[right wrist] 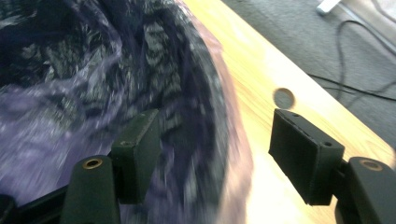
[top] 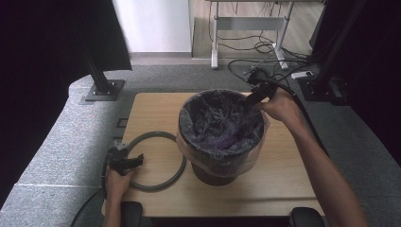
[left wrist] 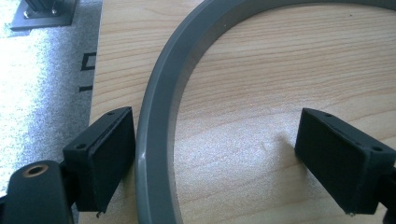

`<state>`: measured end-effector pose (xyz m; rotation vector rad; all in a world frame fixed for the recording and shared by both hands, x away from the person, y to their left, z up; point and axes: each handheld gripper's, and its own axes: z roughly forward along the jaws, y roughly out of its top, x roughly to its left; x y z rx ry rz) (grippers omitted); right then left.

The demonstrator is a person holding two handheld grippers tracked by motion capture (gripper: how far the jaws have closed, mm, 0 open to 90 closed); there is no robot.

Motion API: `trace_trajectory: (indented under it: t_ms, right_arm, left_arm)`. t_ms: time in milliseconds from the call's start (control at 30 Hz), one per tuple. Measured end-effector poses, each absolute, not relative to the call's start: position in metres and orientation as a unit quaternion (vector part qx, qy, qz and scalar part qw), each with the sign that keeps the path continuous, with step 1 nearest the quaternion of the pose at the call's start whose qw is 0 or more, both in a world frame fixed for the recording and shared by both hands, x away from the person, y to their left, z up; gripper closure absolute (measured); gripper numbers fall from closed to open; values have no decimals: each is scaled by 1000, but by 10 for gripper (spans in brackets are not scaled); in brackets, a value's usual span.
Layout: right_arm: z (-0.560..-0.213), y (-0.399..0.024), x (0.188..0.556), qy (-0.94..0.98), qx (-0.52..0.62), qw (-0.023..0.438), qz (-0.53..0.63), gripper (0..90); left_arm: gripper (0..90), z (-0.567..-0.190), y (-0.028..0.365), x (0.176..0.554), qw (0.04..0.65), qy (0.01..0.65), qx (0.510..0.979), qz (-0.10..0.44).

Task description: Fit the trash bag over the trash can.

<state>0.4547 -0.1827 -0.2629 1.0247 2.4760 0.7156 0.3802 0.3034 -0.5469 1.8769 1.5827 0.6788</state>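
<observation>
A dark round bin (top: pixel 210 174) stands on the wooden table (top: pixel 156 109), lined with a black bag and a purple bag (top: pixel 222 135) whose edges fold over the rim. My right gripper (top: pixel 250 100) is at the bin's far right rim. In the right gripper view it (right wrist: pixel 215 123) is open, one jaw inside the bin and the other outside, with the bagged rim (right wrist: pixel 201 93) between them. A grey ring (top: pixel 156 187) lies flat to the left of the bin. My left gripper (top: pixel 137 161) is open astride the ring (left wrist: pixel 154 116), its left pad (left wrist: pixel 109 154) close against the ring's outer side.
The table's left edge (left wrist: pixel 95 93) runs close to the left gripper, with grey carpet beyond. A small round mark (right wrist: pixel 284 98) sits in the tabletop by the bin. Cables (top: pixel 265 47) and a desk frame lie on the floor behind the table. Black stands flank both sides.
</observation>
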Motion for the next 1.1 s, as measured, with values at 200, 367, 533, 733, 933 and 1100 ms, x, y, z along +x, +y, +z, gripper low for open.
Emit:
trace_trajectory:
  t_ms: [200, 367, 533, 733, 933, 1100]
  right_arm:
    - [-270, -204, 427, 880, 388, 163, 217, 496]
    - [-300, -200, 433, 891, 381, 109, 220, 549]
    - [-293, -209, 433, 877, 372, 144, 267, 314]
    - [-282, -227, 424, 861, 357, 166, 323, 53]
    - [-284, -250, 413, 847, 347, 189, 354, 0]
    - [-289, -270, 400, 836, 342, 203, 378, 0]
  left_arm:
    - [123, -547, 303, 380, 292, 595, 704, 255]
    - [124, -547, 303, 380, 292, 595, 704, 256]
    - [124, -547, 303, 380, 292, 595, 704, 256]
    - [123, -547, 304, 378, 294, 588, 710, 252]
    - [131, -547, 307, 376, 299, 575, 720, 247]
    - [130, -546, 308, 374, 297, 574, 723, 245]
